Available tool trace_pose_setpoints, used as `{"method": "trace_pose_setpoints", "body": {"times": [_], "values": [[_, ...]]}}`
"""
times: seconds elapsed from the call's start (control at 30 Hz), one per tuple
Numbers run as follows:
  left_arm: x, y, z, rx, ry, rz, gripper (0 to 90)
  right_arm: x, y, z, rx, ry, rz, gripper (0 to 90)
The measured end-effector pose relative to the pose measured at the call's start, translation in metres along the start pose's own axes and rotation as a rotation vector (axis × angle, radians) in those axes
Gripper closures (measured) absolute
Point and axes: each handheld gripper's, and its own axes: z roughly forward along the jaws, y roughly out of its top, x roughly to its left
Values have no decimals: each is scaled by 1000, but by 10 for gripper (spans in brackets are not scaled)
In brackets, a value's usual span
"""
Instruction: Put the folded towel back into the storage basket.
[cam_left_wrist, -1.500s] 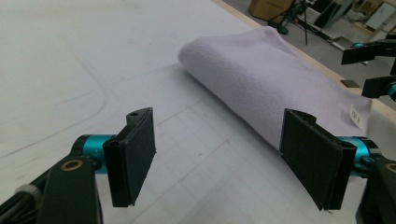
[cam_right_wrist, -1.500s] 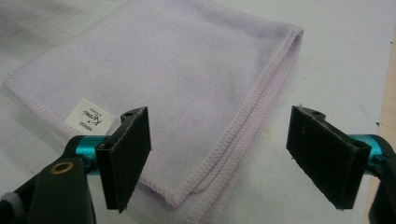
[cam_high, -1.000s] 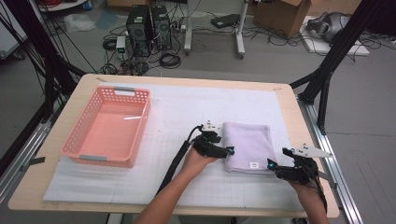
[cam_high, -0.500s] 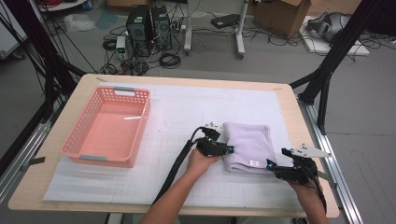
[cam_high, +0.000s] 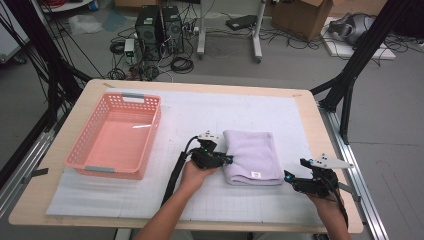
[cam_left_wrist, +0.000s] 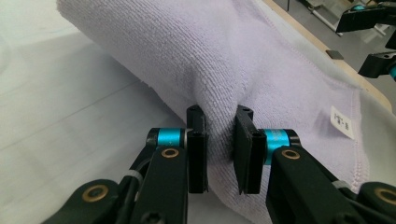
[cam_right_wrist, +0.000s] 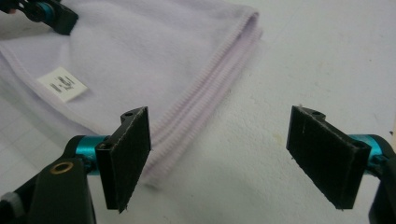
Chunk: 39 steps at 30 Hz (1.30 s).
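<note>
A folded lilac towel (cam_high: 252, 155) with a small white label lies on the white mat right of centre. My left gripper (cam_high: 226, 160) is at its left edge. In the left gripper view, the left gripper (cam_left_wrist: 219, 140) has just been closing, and its pads pinch a raised fold of the towel (cam_left_wrist: 233, 60). My right gripper (cam_high: 295, 169) rests on the mat by the towel's near right corner. In the right gripper view, the right gripper (cam_right_wrist: 222, 130) has its jaws wide apart over bare mat, with the towel (cam_right_wrist: 140, 51) beside one jaw and apart from it.
A pink plastic basket (cam_high: 145, 145) stands at the left of the mat with nothing in it. The table's right edge (cam_high: 330, 150) is close to my right hand. Black frame legs and cables stand beyond the far edge.
The left gripper's jaws closed on the towel's left edge. It then slid left, dragging the towel a little toward the basket. The right gripper stayed put.
</note>
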Motion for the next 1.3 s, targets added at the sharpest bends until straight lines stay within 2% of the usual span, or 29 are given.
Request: {"method": "trace_pose_setpoints", "body": {"times": [0.27,0.4,0.47,0.57,0.6,0.67,0.7,0.8,0.9,0.97,1.07,1.2,1.3], "values": [[20,-7,-26,1,9,-7,769,2,2,3,4,8,-15,208],[33,-11,-36,-3,15,-39,769,2,2,3,0,8,-13,208],[38,-13,-39,-3,15,-53,766,2,2,3,2,8,-12,208],[36,-12,-37,-16,18,-60,738,3,2,4,5,9,-14,208],[35,-11,-36,-28,26,-63,709,3,2,4,6,10,-15,208],[34,-10,-35,-72,64,-83,523,3,2,4,5,10,-18,208],[34,-9,-35,-97,63,-100,450,3,2,4,4,10,-17,208],[34,-7,-32,-139,78,-114,349,3,2,4,4,11,-17,208],[36,-7,-25,-130,80,-154,313,4,3,5,7,12,-21,208],[35,-5,-18,-96,83,-149,305,4,3,5,7,13,-22,208],[32,2,-10,-71,86,-133,278,4,3,5,6,14,-20,208],[30,3,-4,-46,97,-110,299,3,3,5,7,16,-19,208],[28,2,-4,-30,106,-66,354,3,3,5,6,17,-16,208]]}}
